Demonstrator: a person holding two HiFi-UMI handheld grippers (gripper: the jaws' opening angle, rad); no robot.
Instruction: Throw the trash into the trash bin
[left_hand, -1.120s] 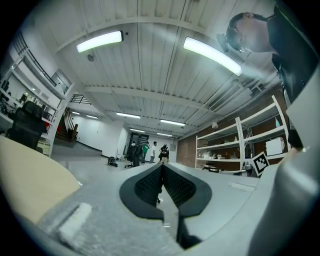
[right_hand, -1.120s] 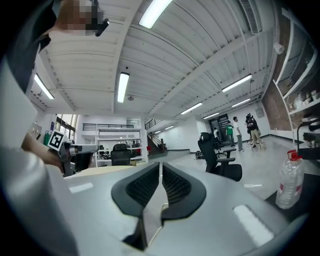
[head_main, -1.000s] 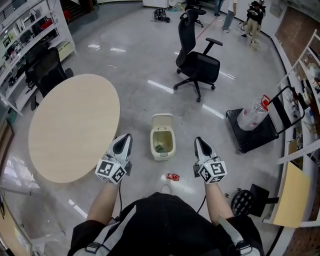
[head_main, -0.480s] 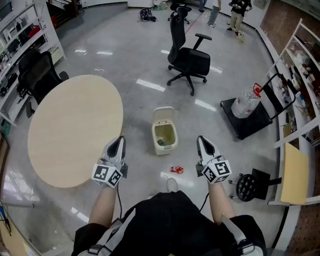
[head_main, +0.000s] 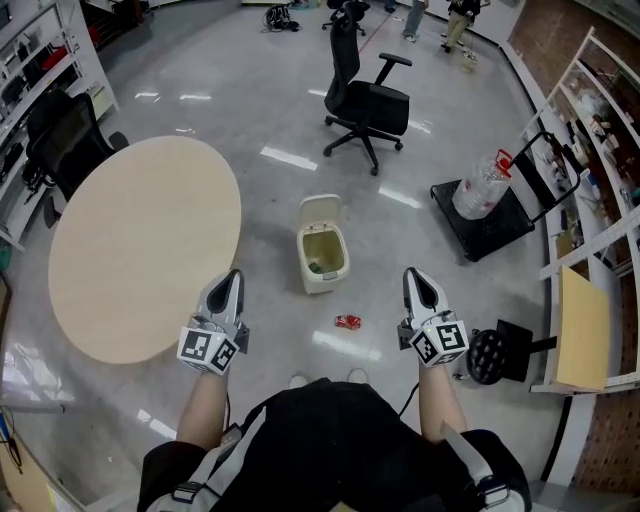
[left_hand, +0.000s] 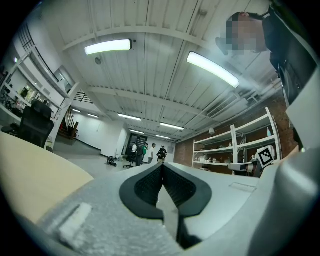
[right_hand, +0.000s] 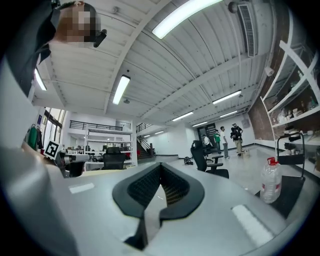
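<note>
The red trash (head_main: 347, 321) is seen on the floor, between and apart from the left claw (head_main: 232, 279) and right claw (head_main: 416, 279), nearer than the trash bin (head_main: 320, 212). Both claws are held closed, empty.

Floor (head_main: 230, 110): glossy pale grey, light reflections in streaks. Round light-wood tabletop (head_main: 140, 250) at left, bare. Black office chair (head_main: 365, 98) stands in the open floor; a second black chair (head_main: 62, 148) sits beside the tabletop's far edge. White shelving (head_main: 35, 55) along the left wall, more shelving (head_main: 600, 110) along the right. Black platform cart (head_main: 490, 232) carries a large water bottle (head_main: 478, 187). Brick wall (head_main: 550, 35) far right. Ceiling (left_hand: 160, 75): white ribbed panels, strip lights (left_hand: 107, 47) on.
</note>
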